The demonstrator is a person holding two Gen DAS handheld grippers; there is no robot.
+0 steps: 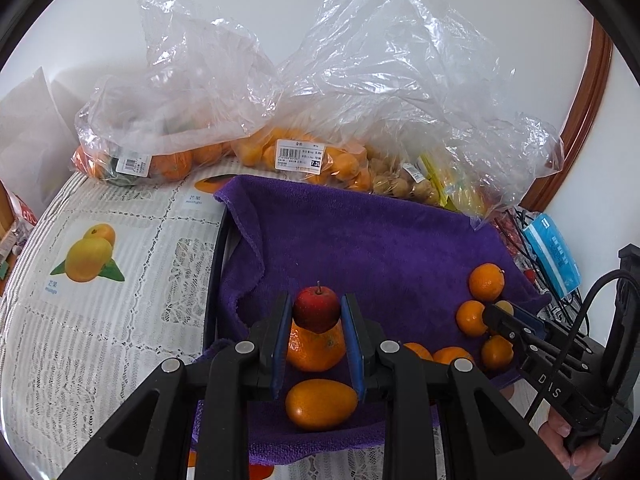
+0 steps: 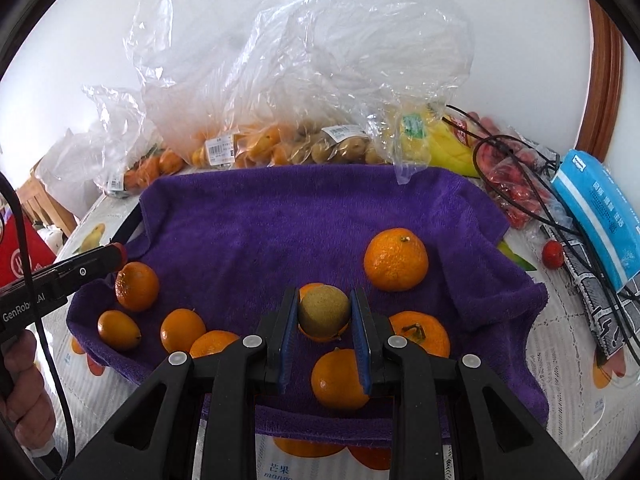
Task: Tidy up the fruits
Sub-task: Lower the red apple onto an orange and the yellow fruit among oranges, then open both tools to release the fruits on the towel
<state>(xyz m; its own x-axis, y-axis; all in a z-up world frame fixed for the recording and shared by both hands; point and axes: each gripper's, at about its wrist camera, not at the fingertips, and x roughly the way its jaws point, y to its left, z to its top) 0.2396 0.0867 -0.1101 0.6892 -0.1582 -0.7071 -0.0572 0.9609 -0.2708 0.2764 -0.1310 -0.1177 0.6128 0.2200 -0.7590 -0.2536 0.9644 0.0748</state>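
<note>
On the bench lies a purple towel (image 2: 320,216) with oranges. The left gripper (image 1: 316,312) clamps an apple (image 1: 317,307), the right gripper (image 2: 325,314) a brownish fruit (image 2: 324,312), perhaps a longan; both hang just above the towel.

The left gripper (image 1: 317,310) clamps a small red apple (image 1: 317,308) above the purple towel (image 1: 360,240). An orange (image 1: 316,350) sits just beneath (partly hidden).
</note>
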